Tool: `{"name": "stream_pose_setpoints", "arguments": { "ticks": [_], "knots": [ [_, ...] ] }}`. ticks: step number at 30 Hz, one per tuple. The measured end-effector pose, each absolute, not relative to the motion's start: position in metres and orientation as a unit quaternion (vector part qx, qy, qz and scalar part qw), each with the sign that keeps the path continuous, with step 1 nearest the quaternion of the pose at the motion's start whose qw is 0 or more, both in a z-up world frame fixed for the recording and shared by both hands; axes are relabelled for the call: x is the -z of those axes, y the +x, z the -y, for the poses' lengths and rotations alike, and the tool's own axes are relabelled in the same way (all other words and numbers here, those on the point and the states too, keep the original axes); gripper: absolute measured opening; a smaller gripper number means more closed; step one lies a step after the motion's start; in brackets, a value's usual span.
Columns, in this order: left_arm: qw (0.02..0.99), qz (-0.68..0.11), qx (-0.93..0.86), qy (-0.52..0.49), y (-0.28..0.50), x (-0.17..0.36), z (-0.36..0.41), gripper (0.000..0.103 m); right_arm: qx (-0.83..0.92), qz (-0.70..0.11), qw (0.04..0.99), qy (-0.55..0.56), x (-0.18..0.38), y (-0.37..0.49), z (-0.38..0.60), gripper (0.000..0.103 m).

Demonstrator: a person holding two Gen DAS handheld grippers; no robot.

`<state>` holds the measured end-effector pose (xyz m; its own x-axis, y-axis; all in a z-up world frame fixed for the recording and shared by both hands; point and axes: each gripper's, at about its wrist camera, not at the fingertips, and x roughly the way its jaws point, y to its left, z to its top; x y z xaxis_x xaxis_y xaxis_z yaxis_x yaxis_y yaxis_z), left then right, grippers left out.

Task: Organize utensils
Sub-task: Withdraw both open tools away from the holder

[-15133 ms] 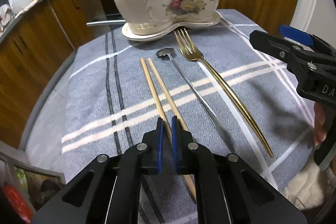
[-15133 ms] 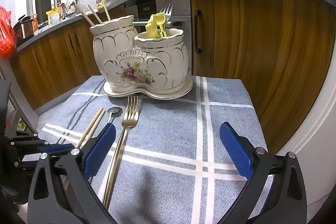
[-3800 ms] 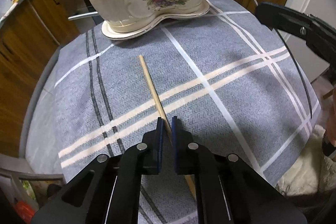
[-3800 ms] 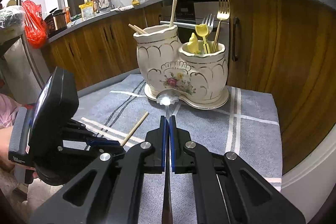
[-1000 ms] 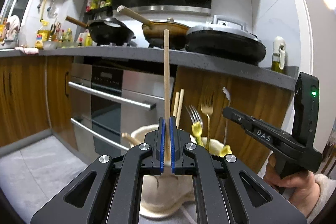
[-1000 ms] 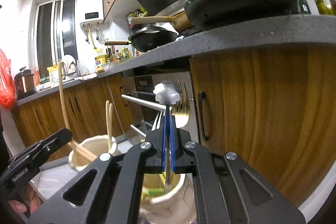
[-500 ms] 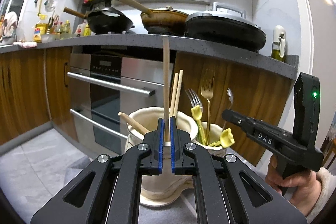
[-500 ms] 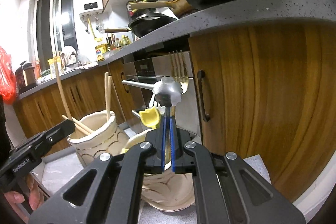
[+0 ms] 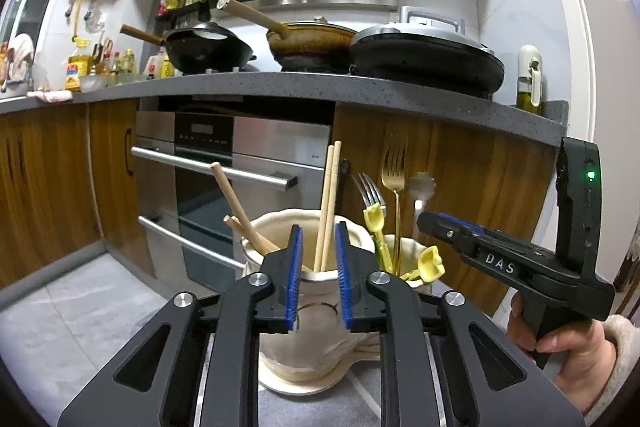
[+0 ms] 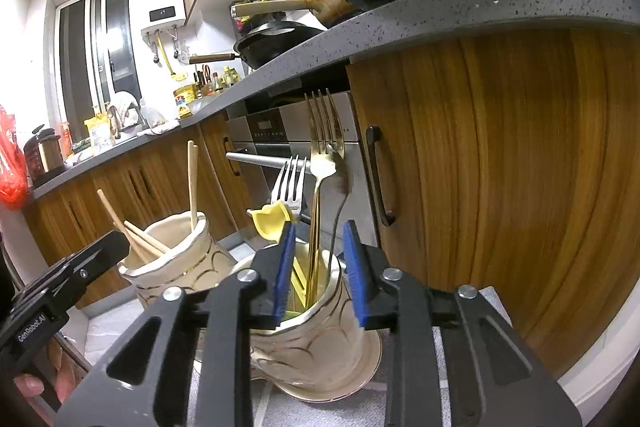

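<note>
A cream double-pot ceramic holder [image 9: 320,339] stands on its saucer on the grey cloth. Its left pot [image 10: 176,251] holds several wooden chopsticks [image 9: 328,203]. Its right pot [image 10: 320,323] holds a gold fork [image 10: 324,147], a silver fork [image 10: 290,183], yellow-handled utensils [image 10: 272,221] and a silver spoon [image 9: 420,187]. My left gripper [image 9: 318,277] is open and empty just in front of the chopstick pot. My right gripper [image 10: 318,269] is open and empty at the rim of the fork pot; it also shows in the left wrist view [image 9: 432,223].
The grey checked cloth [image 9: 304,407] covers the small table. Behind stand wooden cabinets [image 10: 500,187], an oven with bar handles [image 9: 240,179] and a grey counter [image 9: 360,87] with pans. The left gripper's body shows in the right wrist view [image 10: 60,287].
Both grippers have opened. The left let go of the chopstick, which now stands in the left pot. The right let go of the spoon, which now stands in the right pot.
</note>
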<state>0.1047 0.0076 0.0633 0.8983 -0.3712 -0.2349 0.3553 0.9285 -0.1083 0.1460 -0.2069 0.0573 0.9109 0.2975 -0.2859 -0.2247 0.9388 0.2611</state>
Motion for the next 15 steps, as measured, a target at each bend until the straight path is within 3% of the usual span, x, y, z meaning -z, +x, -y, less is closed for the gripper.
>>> {"name": "stream_pose_setpoints", "arguments": {
  "ticks": [2, 5, 12, 15],
  "knots": [
    [0.975, -0.123, 0.182, -0.032, 0.1, -0.064, -0.009, 0.03, -0.134, -0.165, 0.97, 0.119, -0.058, 0.143, 0.21, 0.042],
    [0.978, -0.116, 0.174, -0.027, 0.089, -0.065, -0.01, 0.04, -0.128, -0.164, 0.971, 0.115, -0.058, 0.129, 0.213, 0.048],
    [0.981, -0.122, 0.148, -0.025, 0.063, -0.059, -0.015, 0.068, -0.13, -0.175, 0.971, 0.098, -0.052, 0.097, 0.22, 0.073],
    [0.983, -0.129, 0.13, -0.024, 0.054, -0.054, -0.019, 0.075, -0.131, -0.182, 0.971, 0.081, -0.046, 0.084, 0.22, 0.082]
  ]
}}
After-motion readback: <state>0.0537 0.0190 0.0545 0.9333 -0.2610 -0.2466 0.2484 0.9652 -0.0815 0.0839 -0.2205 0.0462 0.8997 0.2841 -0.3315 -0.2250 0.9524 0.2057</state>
